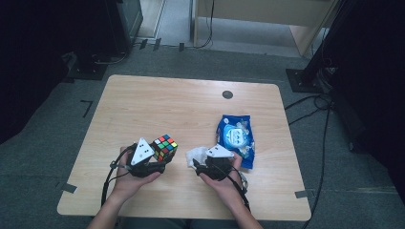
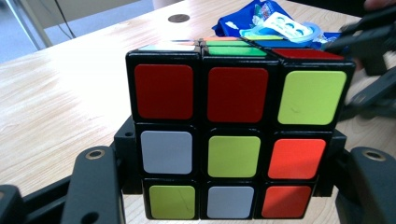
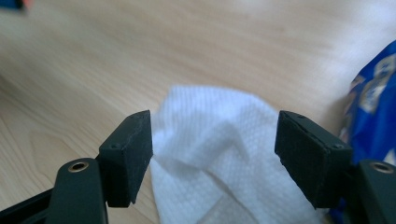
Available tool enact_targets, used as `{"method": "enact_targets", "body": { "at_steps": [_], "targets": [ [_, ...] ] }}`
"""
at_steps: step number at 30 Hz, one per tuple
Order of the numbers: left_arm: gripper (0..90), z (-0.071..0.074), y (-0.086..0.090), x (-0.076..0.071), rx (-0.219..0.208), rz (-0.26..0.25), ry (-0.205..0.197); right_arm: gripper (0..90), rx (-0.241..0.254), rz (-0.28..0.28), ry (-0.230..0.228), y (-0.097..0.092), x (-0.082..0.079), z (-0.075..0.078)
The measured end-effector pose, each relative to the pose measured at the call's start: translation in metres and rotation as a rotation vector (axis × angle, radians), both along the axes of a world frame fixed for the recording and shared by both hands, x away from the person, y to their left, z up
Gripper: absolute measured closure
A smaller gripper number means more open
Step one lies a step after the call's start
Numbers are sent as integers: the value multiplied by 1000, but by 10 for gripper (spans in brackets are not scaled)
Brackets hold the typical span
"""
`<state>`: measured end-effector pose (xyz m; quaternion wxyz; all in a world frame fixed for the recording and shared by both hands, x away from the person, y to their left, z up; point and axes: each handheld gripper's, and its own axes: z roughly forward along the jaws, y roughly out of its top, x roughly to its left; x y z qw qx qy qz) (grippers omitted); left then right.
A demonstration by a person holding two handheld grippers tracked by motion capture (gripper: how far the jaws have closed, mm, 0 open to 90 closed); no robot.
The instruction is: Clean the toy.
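A light wooden tabletop [image 1: 143,105] is seen from above, with a person's two forearms entering from the near edge, each hand wrapped around a hand-held gripper. The left hand-held gripper [image 1: 160,160] is clamped on a puzzle cube [image 1: 165,146], which is held at the near left part of the tabletop; in the left gripper view the cube [image 2: 233,135] is seen squeezed between the two black jaws at its lower sides, its facing side showing red, yellow-green, white and orange stickers. The right hand-held gripper [image 1: 197,162] is pointed at a crumpled white wipe [image 1: 196,154] lying on the tabletop just right of the cube. In the right gripper view the jaws are spread wide, with the wipe [image 3: 215,149] lying between and beyond them; the left pad [image 3: 135,149] is seen at the wipe's edge, but no grip is made on it. A blue packet of wipes [image 1: 235,138] is laid flat just beside the right hand-held gripper, on its far right side, and its blue edge [image 3: 373,121] is seen at the right of that view. A small round dark grommet [image 1: 228,94] is set into the far part of the tabletop.
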<state>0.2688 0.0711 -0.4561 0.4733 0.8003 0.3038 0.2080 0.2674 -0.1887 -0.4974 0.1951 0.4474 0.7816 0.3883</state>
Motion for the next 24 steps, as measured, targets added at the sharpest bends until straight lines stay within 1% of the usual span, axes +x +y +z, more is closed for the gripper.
{"method": "enact_targets", "body": {
  "at_steps": [1,2,4,6,9,11,15,16,17,18,19,20,21,22,24],
  "targets": [
    [339,0,0,-1,-2,-3,-2,295,-31,17,19,2,2,-7],
    [339,0,0,-1,-2,-3,-2,295,-31,17,19,2,2,-7],
    [339,1,-1,-1,-2,-4,-4,298,-56,17,27,2,4,-13],
    [340,1,-1,-1,-3,-5,-5,316,-58,7,49,0,7,-17],
    [339,1,-1,-1,-1,-5,-6,322,-48,-1,65,-4,9,-21],
    [339,1,-2,-1,-2,-7,-5,352,-40,2,52,-6,9,-22],
    [339,2,-2,-2,1,-9,-7,375,-38,4,43,-8,9,-23],
    [339,2,-2,-2,0,-10,-8,386,-37,6,37,-8,9,-23],
    [339,1,-2,-2,1,-12,-7,417,-31,5,27,-9,9,-24],
    [339,1,-3,-2,0,-12,-8,417,-31,5,27,-9,9,-24],
    [340,1,-4,-2,3,-14,-7,496,-23,-4,19,-9,8,-25],
    [339,1,-4,-2,3,-14,-7,496,-23,-4,19,-9,8,-25],
    [339,1,-4,-3,4,-17,-7,584,-18,1,12,-10,7,-25],
    [339,1,-5,-3,4,-19,-9,584,-18,1,12,-10,7,-25],
    [339,1,-6,-4,4,-29,-12,679,-15,16,10,-10,7,-24]
  ]
}}
